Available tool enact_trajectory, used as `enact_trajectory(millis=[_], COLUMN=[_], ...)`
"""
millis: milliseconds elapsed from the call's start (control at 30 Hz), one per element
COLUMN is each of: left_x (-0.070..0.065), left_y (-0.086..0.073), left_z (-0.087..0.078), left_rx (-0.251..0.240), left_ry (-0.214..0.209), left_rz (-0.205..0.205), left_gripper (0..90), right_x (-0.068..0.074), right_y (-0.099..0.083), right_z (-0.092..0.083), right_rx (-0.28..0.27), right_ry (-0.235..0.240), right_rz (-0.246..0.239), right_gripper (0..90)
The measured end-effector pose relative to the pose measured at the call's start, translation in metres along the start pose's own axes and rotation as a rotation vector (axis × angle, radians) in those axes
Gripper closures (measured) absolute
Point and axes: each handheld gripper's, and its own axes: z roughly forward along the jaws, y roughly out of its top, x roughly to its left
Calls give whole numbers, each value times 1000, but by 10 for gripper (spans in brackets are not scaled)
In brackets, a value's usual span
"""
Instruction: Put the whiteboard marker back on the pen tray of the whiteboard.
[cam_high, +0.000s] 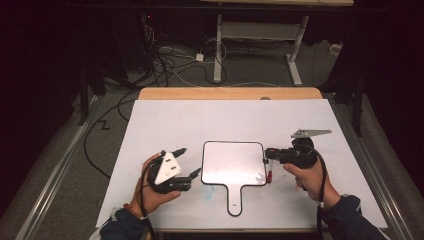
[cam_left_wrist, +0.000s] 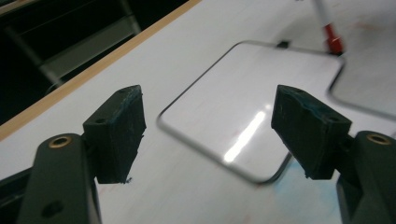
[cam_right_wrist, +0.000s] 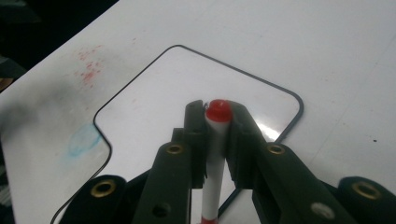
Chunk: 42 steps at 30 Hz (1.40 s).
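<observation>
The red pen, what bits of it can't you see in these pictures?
- Marker tip: right gripper view, covered by its red cap.
- Marker barrel sides: same view, hidden between the right gripper fingers.
- Marker in high view: too small for detail.

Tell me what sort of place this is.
Probably a lab or recording studio: black curtains all round, loose cables on the floor, and a white-topped table holding only a small paddle-shaped whiteboard.
</observation>
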Motion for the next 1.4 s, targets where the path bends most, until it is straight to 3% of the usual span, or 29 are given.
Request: enact_trajectory(millis=[100, 200, 300, 367, 433, 600, 667, 800, 967, 1200, 1400], left_x=[12, 16, 19, 17, 12, 6, 5, 4, 3, -1, -1], left_y=[-19, -30, -32, -31, -30, -28, -27, -27, -27, -29, -30], left_z=[-9, -10, -4, -1, 3, 8, 10, 12, 12, 16, 18], left_rx=[23, 57, 62, 74, 89, 110, 114, 123, 125, 148, 157], left_ry=[23, 26, -12, -21, -31, -45, -46, -43, -33, -10, 23], left_rz=[-73, -115, -167, -165, -138, -112, -101, -90, -80, -53, -8], left_gripper=[241, 238, 238, 238, 237, 236, 235, 235, 235, 221, 215], right_x=[-11, -20, -30, -32, -34, -33, -33, -27, -18, 6, 17], right_y=[3, 4, 0, -3, -6, -8, -9, -10, -9, -10, -24], right_z=[14, 29, 45, 51, 56, 61, 61, 61, 51, 12, -20], right_rx=[4, 14, 24, 34, 39, 50, 55, 69, 30, -119, -178], right_ry=[-8, -32, -52, -83, -116, -236, -241, -298, -283, -265, -268], right_rz=[53, 93, 152, 153, 151, 52, 40, -45, -149, -352, -415], right_gripper=[793, 783, 772, 757, 738, 673, 658, 622, 517, 418, 356])
